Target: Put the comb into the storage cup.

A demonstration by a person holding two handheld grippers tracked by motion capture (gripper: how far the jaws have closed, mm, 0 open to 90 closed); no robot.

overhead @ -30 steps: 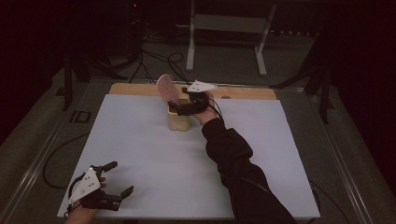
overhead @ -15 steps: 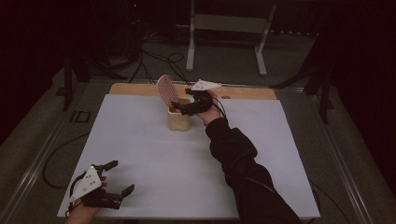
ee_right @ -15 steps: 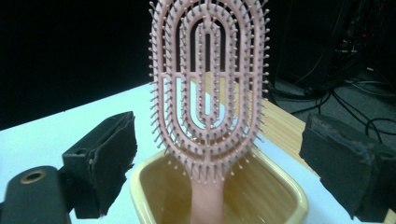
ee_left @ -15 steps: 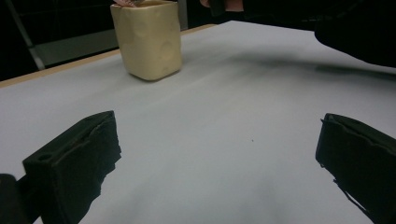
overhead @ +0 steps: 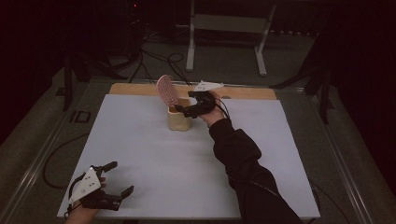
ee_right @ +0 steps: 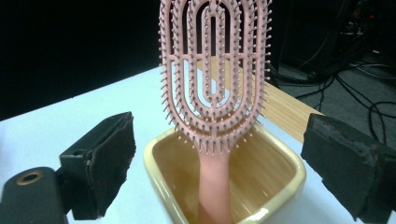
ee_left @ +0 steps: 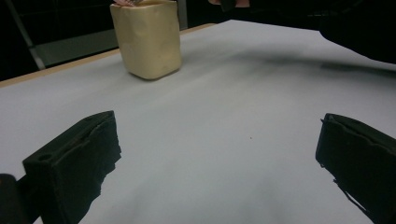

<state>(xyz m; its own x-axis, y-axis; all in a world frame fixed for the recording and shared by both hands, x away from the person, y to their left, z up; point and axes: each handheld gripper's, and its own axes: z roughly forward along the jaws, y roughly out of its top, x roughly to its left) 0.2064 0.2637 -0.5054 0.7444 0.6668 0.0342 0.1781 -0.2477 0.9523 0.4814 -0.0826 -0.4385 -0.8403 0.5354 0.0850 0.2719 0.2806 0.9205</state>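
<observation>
Brush (ee_right: 215, 79) already standing handle-down in cup (overhead: 179, 119) at far centre. Right gripper (overhead: 187, 110) just beside cup, jaws apart, empty. Left gripper (overhead: 113, 179) near left, jaws apart. Only withdrawal seemingly left.

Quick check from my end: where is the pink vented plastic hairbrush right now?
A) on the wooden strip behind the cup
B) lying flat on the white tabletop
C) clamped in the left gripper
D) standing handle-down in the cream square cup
D: the pink vented plastic hairbrush stands with its handle down inside the cream square cup, with the right gripper open around it.
</observation>
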